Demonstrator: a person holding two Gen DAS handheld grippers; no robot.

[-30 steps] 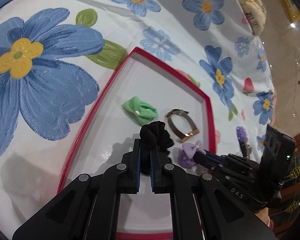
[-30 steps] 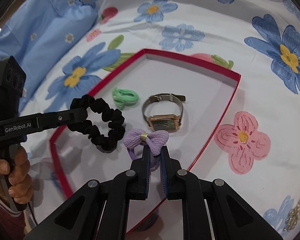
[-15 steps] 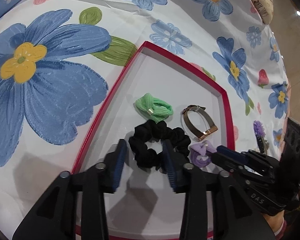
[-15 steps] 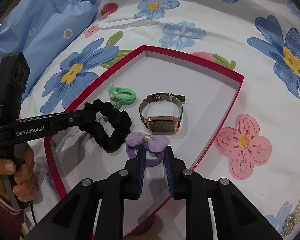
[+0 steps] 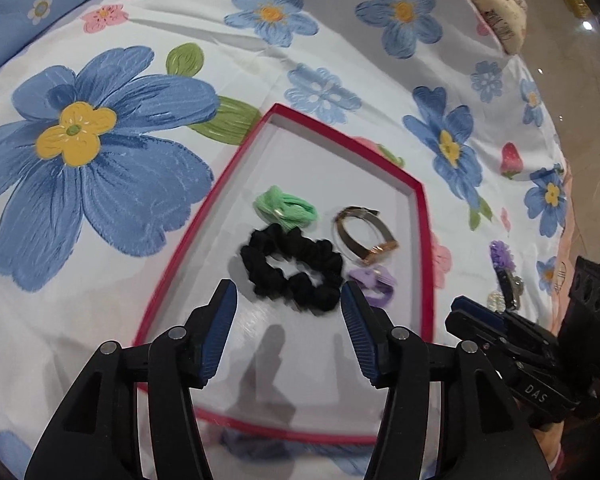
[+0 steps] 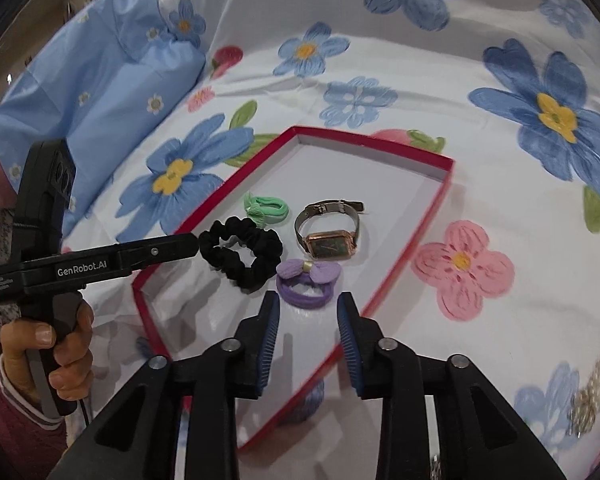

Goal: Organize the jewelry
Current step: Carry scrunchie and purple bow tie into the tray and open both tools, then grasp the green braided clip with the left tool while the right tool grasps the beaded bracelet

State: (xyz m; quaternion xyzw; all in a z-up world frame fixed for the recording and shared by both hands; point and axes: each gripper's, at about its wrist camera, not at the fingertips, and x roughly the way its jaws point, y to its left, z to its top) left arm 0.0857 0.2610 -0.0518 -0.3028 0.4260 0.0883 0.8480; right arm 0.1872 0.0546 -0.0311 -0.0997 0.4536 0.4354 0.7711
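Note:
A shallow red-rimmed box with a white floor lies on the flowered sheet. Inside rest a green hair tie, a black scrunchie, a rose-gold watch and a purple bow hair tie. My left gripper hovers just before the scrunchie, jaws opening, nothing between them. My right gripper hangs over the purple tie, jaws opening, not touching it. Each view shows the other gripper at its side.
A purple flower clip and a sparkly piece lie on the sheet right of the box. A pearl item sits at the right edge. A blue pillow is at the back left. A hand grips the left handle.
Both grippers let go: the black scrunchie and the purple bow tie now lie on the box floor. Both sets of jaws spread apart and both grippers pulled back and up.

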